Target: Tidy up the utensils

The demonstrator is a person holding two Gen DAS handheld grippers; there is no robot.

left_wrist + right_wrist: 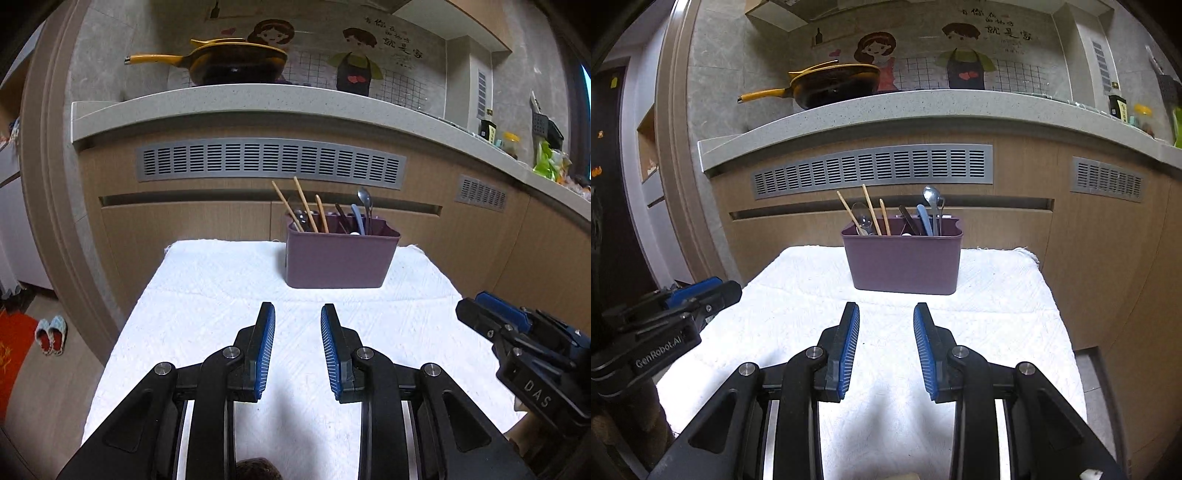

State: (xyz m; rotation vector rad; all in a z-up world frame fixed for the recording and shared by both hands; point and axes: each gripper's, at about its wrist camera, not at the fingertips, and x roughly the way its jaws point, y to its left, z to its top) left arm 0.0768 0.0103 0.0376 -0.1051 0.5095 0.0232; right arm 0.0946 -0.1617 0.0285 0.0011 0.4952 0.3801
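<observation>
A purple utensil holder (340, 258) (905, 258) stands at the far end of a white towel (221, 314) (997, 314). Wooden chopsticks (303, 206) (870, 210) lean in its left half. Spoons (365, 206) (932, 206) and a blue utensil stand in its right half. My left gripper (297, 314) hovers over the towel well short of the holder, open, nothing between its blue pads. My right gripper (886, 314) is likewise open and empty, also short of the holder. Each gripper shows at the other view's edge: the right gripper (480, 314) and the left gripper (713, 291).
Behind the towel-covered table runs a kitchen counter (258, 99) with a yellow-handled pan (229, 62) on it, and wood cabinet fronts with grey vents (269, 162). Bottles and bags (517, 144) sit at the counter's right. Slippers (51, 334) lie on the floor at left.
</observation>
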